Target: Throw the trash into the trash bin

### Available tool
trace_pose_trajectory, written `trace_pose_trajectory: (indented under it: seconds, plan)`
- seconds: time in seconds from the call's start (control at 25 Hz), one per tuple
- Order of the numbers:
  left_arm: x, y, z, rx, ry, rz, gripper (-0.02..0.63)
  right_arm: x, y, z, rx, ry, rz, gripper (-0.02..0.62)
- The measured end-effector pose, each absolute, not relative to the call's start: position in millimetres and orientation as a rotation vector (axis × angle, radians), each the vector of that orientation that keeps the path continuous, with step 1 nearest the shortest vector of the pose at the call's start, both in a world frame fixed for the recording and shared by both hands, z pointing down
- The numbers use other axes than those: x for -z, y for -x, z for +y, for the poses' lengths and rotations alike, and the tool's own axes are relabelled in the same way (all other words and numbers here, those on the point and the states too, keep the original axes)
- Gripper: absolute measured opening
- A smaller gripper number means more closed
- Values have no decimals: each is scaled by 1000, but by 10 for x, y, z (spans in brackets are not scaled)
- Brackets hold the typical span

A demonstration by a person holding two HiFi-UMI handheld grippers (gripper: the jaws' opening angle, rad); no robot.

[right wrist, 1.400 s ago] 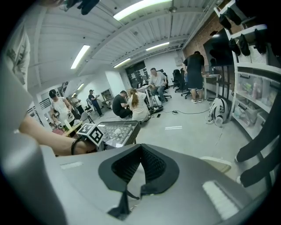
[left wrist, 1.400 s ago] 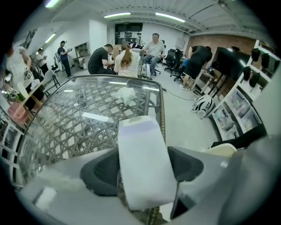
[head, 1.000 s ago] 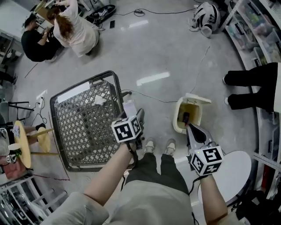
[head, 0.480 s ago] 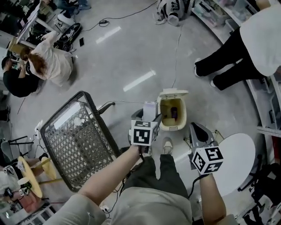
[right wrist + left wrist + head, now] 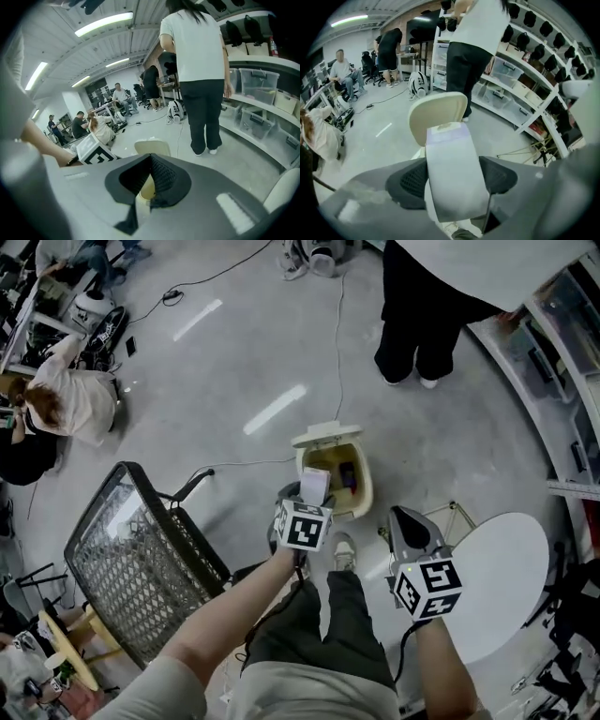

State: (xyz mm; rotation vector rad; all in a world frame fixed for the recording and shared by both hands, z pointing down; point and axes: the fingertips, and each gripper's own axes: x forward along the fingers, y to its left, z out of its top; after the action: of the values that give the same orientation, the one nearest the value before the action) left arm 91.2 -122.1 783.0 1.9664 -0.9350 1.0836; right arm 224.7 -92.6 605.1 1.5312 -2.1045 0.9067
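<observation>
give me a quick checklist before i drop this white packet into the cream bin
1. Cream plastic trash bin open: ok, its flip lid stands up.
2. Grip: ok, the left gripper is shut on the flat white packet with a pale purple end.
3. Packet over the opening: cannot tell; in the head view it shows at the bin's left rim.
4. Room inside: ok, only a small dark item shows in the bin.
5. Right gripper out of the way: ok, shut, empty and off to the right of the bin.
</observation>
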Motion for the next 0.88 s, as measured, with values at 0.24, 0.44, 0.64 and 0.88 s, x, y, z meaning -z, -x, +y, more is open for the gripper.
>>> trace_pose_trajectory:
  seconds: [0.24, 0.44, 0.64, 0.88]
  plan:
    - [-8467, -1090, -1183, -1161, -1954, -872, 354, -6535, -2369, -885, -944, -1532, -2087, 3]
    - [-8957, -1178, -1204, -1210, -1926, -846, 354, -6828, -2401, -888, -971, -1534, -2078, 3]
    - [-9201, -1211, -1155, -1176, -1885, -856, 354, -6990, -2415, -794, -986, -1550, -2075, 3]
    - [-9105, -1177, -1261, -1111, -1921, -914, 360, -7025, -2438, -738, -973, -1555, -2069, 3]
